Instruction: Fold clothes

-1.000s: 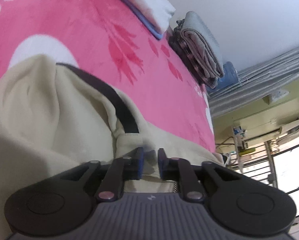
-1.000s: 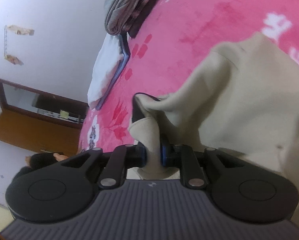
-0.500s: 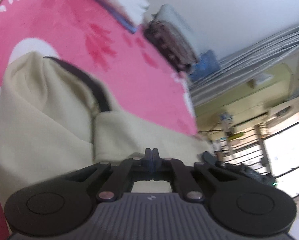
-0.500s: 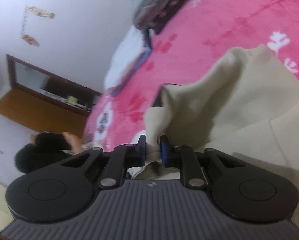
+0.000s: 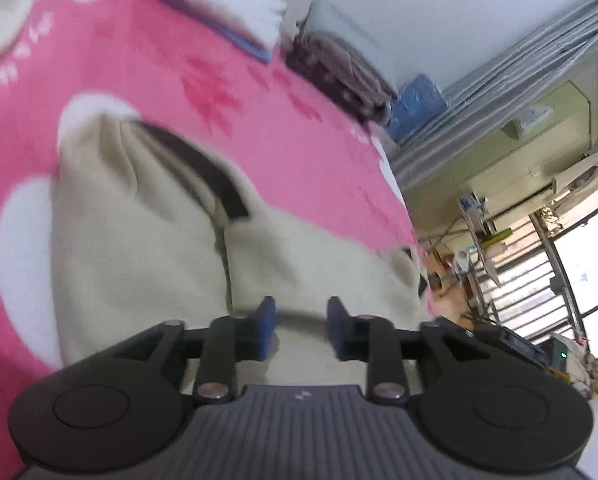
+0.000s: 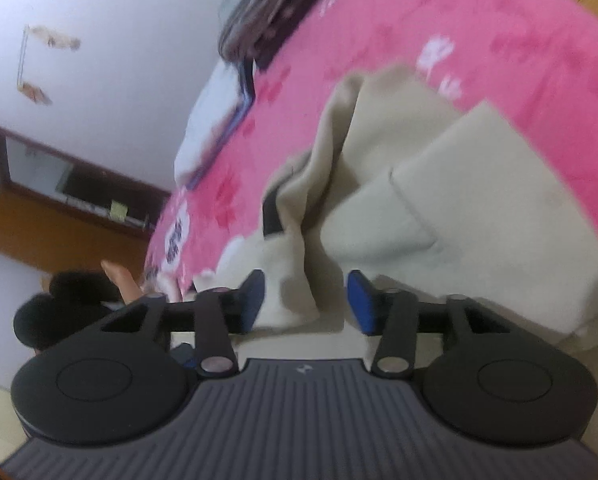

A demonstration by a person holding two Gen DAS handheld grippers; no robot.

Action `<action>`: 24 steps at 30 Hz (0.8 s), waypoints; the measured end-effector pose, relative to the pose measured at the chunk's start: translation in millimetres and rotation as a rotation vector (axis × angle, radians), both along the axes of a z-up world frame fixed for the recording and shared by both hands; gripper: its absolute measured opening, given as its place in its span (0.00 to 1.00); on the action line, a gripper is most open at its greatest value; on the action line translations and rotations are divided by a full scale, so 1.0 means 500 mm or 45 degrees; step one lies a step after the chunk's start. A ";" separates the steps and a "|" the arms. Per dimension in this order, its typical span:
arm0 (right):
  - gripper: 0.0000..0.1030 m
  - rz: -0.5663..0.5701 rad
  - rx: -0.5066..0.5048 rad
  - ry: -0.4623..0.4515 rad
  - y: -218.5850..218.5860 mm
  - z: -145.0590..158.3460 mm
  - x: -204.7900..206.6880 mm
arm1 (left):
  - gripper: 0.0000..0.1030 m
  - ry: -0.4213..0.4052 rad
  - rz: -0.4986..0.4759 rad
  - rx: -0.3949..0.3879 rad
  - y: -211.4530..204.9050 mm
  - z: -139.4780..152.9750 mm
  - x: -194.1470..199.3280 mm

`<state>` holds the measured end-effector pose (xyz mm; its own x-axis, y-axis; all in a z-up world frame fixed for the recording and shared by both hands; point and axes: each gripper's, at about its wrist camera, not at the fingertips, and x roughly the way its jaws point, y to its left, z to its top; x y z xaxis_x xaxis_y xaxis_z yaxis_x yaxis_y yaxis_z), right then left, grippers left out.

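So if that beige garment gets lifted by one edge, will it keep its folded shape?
Probably not. The beige garment sags in soft rounded folds on the pink blanket, so it looks floppy. It seems thick, so likely somewhat heavy. Its fuzzy surface should not slip easily.

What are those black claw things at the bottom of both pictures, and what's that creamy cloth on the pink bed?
Those are two grabbers, like big tongs, and a person holds one in each hand. Each has a tiny camera looking out along its two fingers, so one picture comes from the left gripper and the other from the right gripper. The blue bits are soft pads for pinching. The creamy thing is a beige garment with a dark band, lying on a pink flowered blanket. Someone is folding it. Right now both sets of jaws are opening and letting go; cloth lies between the pads, but they aren't squeezing it. Farther back sits a pile of folded clothes beside a white pillow.
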<state>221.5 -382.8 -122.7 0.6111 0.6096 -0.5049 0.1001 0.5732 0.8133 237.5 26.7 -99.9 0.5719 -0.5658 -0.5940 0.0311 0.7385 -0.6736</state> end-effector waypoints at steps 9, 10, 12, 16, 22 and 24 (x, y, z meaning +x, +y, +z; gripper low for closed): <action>0.53 -0.101 -0.003 0.005 -0.005 -0.004 0.083 | 0.23 0.049 0.065 0.084 -0.034 -0.052 0.058; 0.53 -0.112 -0.013 0.015 -0.001 -0.008 0.105 | 0.21 0.054 0.066 0.085 -0.036 -0.055 0.058; 0.54 -0.116 -0.050 0.041 0.007 -0.013 0.152 | 0.16 0.055 0.071 0.097 -0.038 -0.059 0.056; 0.44 -0.102 -0.151 0.062 0.027 -0.013 0.219 | 0.12 0.058 0.095 0.139 -0.047 -0.053 0.051; 0.06 -0.167 -0.113 0.033 0.012 -0.041 0.248 | 0.10 0.094 0.153 0.050 -0.044 -0.052 0.038; 0.06 -0.205 0.012 -0.021 -0.012 -0.063 0.239 | 0.10 0.110 0.160 0.042 -0.042 -0.060 0.036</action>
<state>341.2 -389.0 -154.3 0.7098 0.5074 -0.4886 0.1766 0.5433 0.8207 255.5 5.5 -130.0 0.5831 -0.4723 -0.6610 -0.1197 0.7548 -0.6449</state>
